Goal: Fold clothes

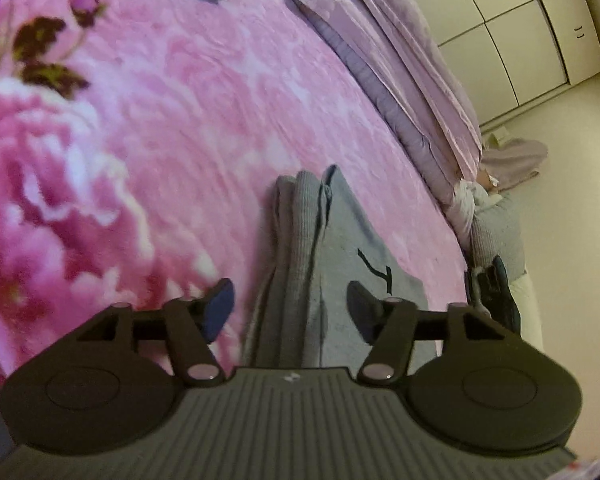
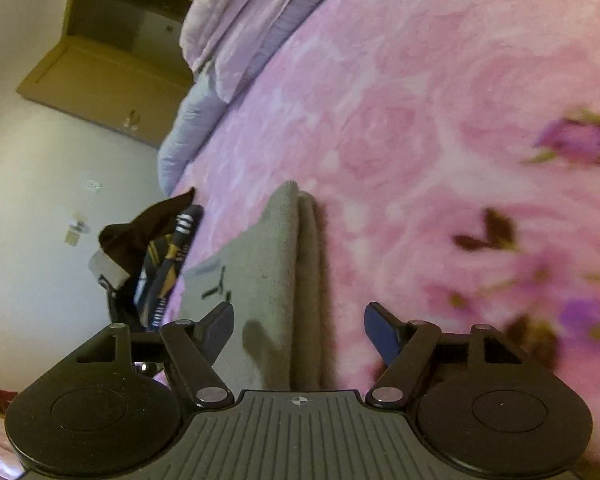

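A plush pink blanket [image 1: 220, 128] printed with big roses covers the bed, its pile soft and fuzzy, with a folded lilac quilt [image 1: 400, 80] of smooth, creased cloth along its far edge and pale glossy wardrobe doors [image 1: 520, 32] beyond. On the blanket lies a grey knit sweater [image 1: 328, 264], folded into a long narrow shape with ribbed layers stacked along one side and thin black marks on its flat face. The left gripper [image 1: 290, 308] stands open above the near end of the sweater, its dark blue pads apart and clear of the cloth. The right gripper [image 2: 300, 332] is likewise spread wide over the sweater's folded edge, gripping nothing. A heap of dark, striped clothes [image 2: 156, 256] sits at the bed's edge beside the sweater.
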`<state>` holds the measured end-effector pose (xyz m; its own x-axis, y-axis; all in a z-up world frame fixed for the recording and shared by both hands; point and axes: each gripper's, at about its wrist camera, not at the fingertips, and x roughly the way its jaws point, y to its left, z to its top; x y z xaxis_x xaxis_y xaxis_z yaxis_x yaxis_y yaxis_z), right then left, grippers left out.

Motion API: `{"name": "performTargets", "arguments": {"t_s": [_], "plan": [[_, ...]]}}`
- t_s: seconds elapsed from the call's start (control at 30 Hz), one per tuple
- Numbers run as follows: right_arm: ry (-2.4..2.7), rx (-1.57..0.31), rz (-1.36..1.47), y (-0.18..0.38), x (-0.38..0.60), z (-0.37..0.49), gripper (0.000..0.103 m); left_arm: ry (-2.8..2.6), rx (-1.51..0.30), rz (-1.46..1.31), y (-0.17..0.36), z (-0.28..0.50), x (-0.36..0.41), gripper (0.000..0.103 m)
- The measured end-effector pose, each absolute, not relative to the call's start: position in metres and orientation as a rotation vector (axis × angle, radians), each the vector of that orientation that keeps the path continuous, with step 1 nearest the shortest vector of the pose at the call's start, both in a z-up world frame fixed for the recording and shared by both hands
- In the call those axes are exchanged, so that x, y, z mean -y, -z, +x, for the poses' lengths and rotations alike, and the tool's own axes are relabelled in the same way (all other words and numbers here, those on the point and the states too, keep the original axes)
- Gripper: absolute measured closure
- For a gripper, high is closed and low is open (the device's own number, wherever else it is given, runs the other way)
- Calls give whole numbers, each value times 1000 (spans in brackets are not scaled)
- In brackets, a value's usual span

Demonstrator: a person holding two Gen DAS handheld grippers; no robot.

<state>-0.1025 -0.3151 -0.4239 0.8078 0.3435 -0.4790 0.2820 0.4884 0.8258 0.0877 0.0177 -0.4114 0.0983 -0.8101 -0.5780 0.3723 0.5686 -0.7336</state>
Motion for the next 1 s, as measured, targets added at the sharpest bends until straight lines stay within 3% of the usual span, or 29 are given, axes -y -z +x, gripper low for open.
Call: {"name": "performTargets", "arguments": {"t_s": [0.33, 0.63, 0.67, 0.77, 0.97, 1.0], "plan": [[-74, -706, 1028, 422, 305, -98, 38, 965, -1135, -196, 399, 86, 9, 44], [-85, -720, 1032, 425, 304, -97, 41, 1053, -1184, -343, 418, 92, 8, 41], [-87, -721, 1031, 424, 304, -93, 41, 1061, -1193, -363, 420, 95, 10, 43], [-102, -714, 1056, 429, 305, -81, 42, 1075, -1212, -372, 425, 100, 20, 63], [-85, -724, 1030, 431, 297, -63, 55, 1090, -1211, -367, 427, 98, 24, 72], [-77, -724, 1014, 431, 296, -63, 62, 1089, -1203, -356, 426, 97, 24, 76]]}}
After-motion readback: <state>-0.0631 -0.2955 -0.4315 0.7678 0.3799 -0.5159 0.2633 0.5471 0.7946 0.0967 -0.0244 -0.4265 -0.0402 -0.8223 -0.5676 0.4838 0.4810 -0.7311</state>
